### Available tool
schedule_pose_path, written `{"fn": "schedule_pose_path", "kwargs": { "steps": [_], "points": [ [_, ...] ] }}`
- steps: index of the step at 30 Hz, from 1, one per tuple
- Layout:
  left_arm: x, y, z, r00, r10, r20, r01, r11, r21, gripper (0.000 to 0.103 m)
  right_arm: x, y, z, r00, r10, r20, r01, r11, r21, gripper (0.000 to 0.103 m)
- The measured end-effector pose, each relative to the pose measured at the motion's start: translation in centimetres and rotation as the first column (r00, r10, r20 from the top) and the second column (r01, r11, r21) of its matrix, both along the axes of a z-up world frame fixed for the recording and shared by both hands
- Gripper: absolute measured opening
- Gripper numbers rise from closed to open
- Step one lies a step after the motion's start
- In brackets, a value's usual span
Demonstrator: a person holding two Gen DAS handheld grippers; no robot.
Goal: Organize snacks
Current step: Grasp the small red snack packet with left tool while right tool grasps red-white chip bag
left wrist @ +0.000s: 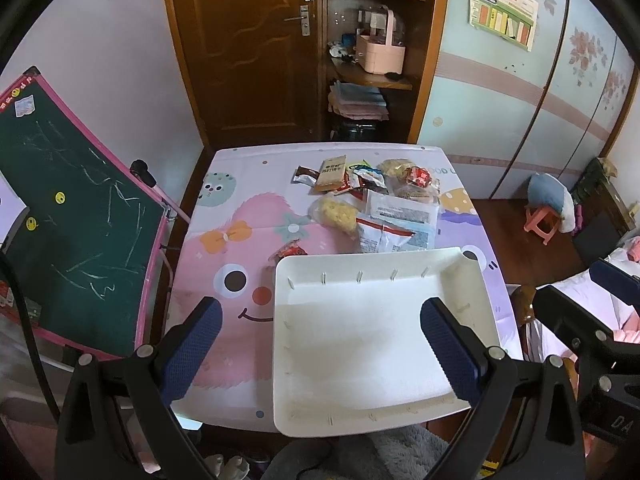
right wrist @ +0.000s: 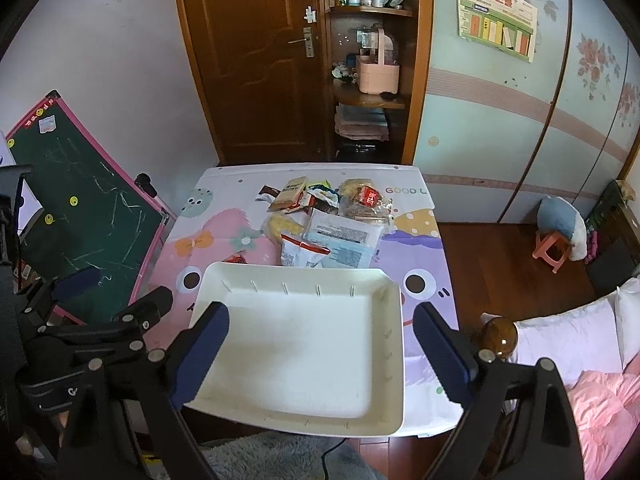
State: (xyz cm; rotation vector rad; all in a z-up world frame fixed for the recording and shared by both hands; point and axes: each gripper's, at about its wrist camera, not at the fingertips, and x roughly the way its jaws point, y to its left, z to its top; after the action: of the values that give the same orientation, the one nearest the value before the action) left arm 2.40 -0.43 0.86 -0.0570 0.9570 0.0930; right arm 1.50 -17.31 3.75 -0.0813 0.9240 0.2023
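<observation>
A pile of snack packets (left wrist: 372,196) (right wrist: 324,220) lies on the far half of the table, with a white-and-red bag (left wrist: 380,238) (right wrist: 302,254) nearest the tray. An empty white tray (left wrist: 352,360) (right wrist: 296,360) sits at the table's near edge, slightly overhanging it. My left gripper (left wrist: 320,344) hovers open above the tray's left rim, with nothing between its blue pads. My right gripper (right wrist: 320,352) hangs open over the tray, its fingers spread to about the tray's width and holding nothing. A small red packet (left wrist: 288,249) (right wrist: 236,258) peeks out behind the tray's far left corner.
The table wears a pink and purple cartoon cloth (left wrist: 224,248). A green chalkboard (left wrist: 68,216) leans at the left. A wooden door and shelves (left wrist: 360,60) stand behind. A bed with pink bedding (right wrist: 592,392) and an amber knob (right wrist: 498,336) lie at the right.
</observation>
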Motion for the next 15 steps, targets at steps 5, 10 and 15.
{"fn": "schedule_pose_path", "kwargs": {
  "steps": [5,10,15],
  "points": [
    [1.2,-0.1,-0.4,1.0,0.017,-0.008,-0.017,1.0,0.009,0.099,1.5,-0.3,-0.4,1.0,0.014,-0.013,-0.014,1.0,0.007,0.093],
    [2.8,-0.2,-0.8,0.999,0.042,-0.019,-0.042,0.999,0.013,0.099,3.1,-0.4,-1.0,0.999,0.04,-0.024,-0.04,0.999,0.013,0.093],
    [4.5,-0.3,-1.1,0.997,0.076,-0.02,-0.076,0.997,0.021,0.099,4.9,-0.5,-0.9,0.997,0.073,-0.003,-0.073,0.997,-0.001,0.093]
  ]
}}
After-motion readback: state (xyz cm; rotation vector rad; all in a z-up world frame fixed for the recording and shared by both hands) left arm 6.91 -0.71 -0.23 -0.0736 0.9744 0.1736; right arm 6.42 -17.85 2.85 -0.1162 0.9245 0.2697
